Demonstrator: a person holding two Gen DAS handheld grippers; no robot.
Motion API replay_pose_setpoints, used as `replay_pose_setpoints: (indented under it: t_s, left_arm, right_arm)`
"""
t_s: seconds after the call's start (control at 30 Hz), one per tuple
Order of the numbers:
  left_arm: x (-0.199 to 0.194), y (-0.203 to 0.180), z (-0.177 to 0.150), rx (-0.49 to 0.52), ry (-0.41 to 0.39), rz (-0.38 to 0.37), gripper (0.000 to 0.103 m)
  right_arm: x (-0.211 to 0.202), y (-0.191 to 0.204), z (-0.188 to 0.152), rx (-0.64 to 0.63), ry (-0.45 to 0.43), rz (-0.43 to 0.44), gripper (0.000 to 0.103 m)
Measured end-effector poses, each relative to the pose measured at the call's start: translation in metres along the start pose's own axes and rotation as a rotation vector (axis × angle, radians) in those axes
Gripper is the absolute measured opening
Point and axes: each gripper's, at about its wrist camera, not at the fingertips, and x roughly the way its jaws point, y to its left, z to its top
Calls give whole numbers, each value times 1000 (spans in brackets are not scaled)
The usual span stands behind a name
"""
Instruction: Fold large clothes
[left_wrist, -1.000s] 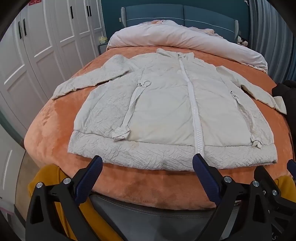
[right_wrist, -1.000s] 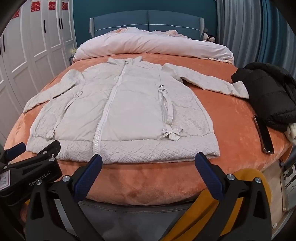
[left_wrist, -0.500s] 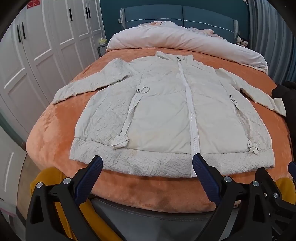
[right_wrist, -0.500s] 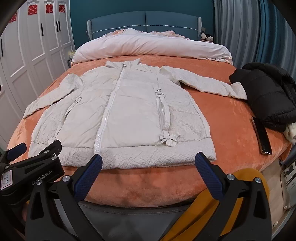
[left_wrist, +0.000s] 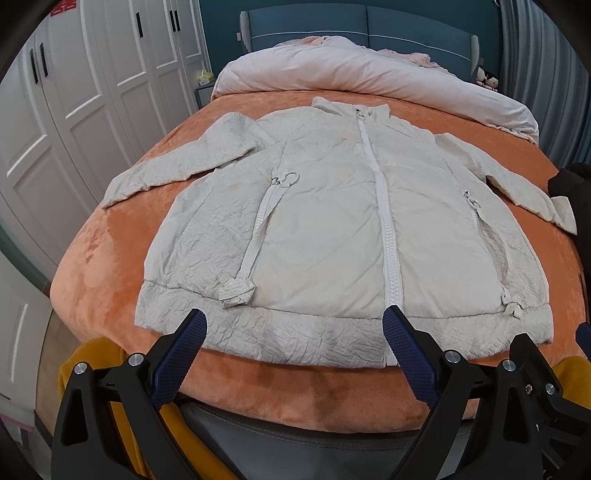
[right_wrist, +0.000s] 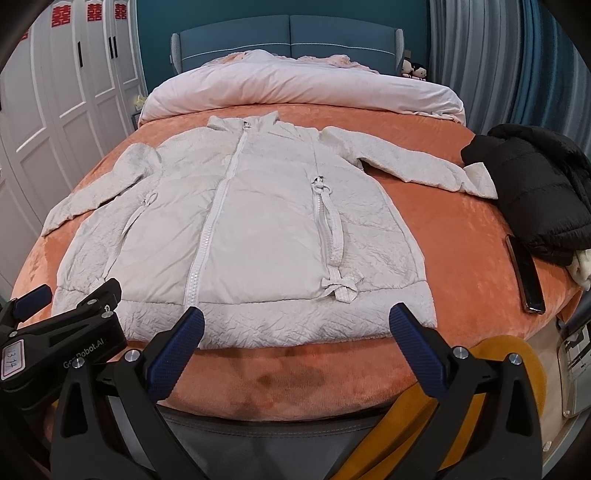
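Note:
A cream zip-up jacket (left_wrist: 332, 236) lies flat and face up on the orange bed cover, sleeves spread out to both sides, hem toward me. It also shows in the right wrist view (right_wrist: 258, 229). My left gripper (left_wrist: 295, 332) is open and empty, hovering just above the hem near the zipper's bottom end. My right gripper (right_wrist: 295, 328) is open and empty above the hem, right of the zipper. The left gripper's body (right_wrist: 62, 332) shows at the lower left of the right wrist view.
A black puffy jacket (right_wrist: 535, 184) lies at the bed's right edge, touching the cream sleeve's cuff. A dark phone (right_wrist: 524, 273) lies beside it. A rolled pink duvet (right_wrist: 303, 88) lies by the blue headboard. White wardrobes (left_wrist: 74, 92) stand on the left.
Both grippers have moved slightly forward and up over the bed, so the jacket's hem now sits under the fingertips. The jacket has not moved.

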Motion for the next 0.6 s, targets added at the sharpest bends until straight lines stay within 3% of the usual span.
replay_pose_setpoints:
  t_s: [0.6]
  left_arm:
    - [11,-3,6,5,17,9,93]
  right_arm:
    - [10,-1,9,5,14,-7,98]
